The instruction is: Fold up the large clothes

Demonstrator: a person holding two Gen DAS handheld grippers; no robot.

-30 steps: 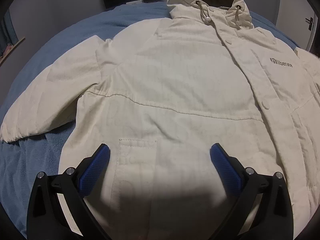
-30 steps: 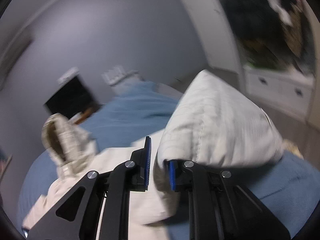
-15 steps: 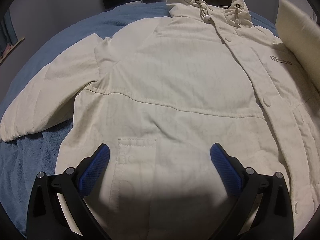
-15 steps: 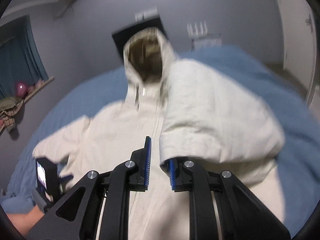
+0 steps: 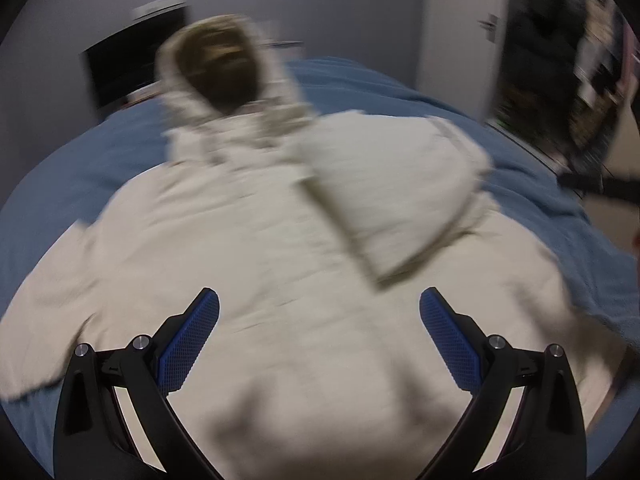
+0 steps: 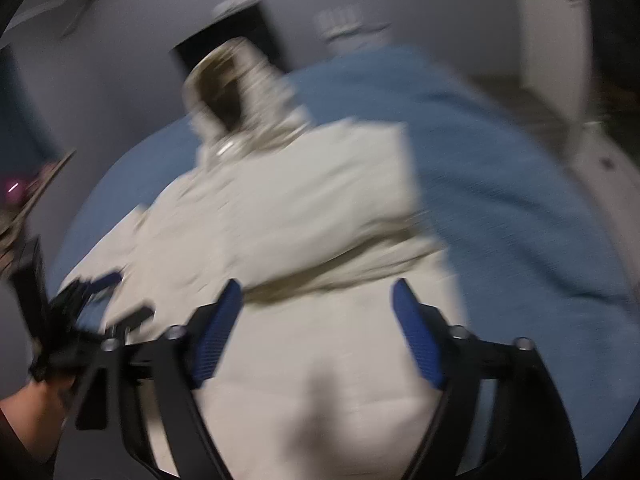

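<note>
Cream padded hooded jacket [image 5: 256,264] lies on blue bedspread [image 6: 520,200], 1 sleeve [image 5: 392,200] folded across. Left gripper [image 5: 319,336] and right gripper [image 6: 316,324] gape, empty. Puffy sleeve might spring back.

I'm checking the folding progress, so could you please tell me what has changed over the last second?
The right claw has let go of the cream jacket sleeve it carried across; the sleeve now lies folded over the cream hooded jacket's chest, and the claw stands open. The left claw stayed open and empty above the jacket, which remains on the blue bedspread.
</note>
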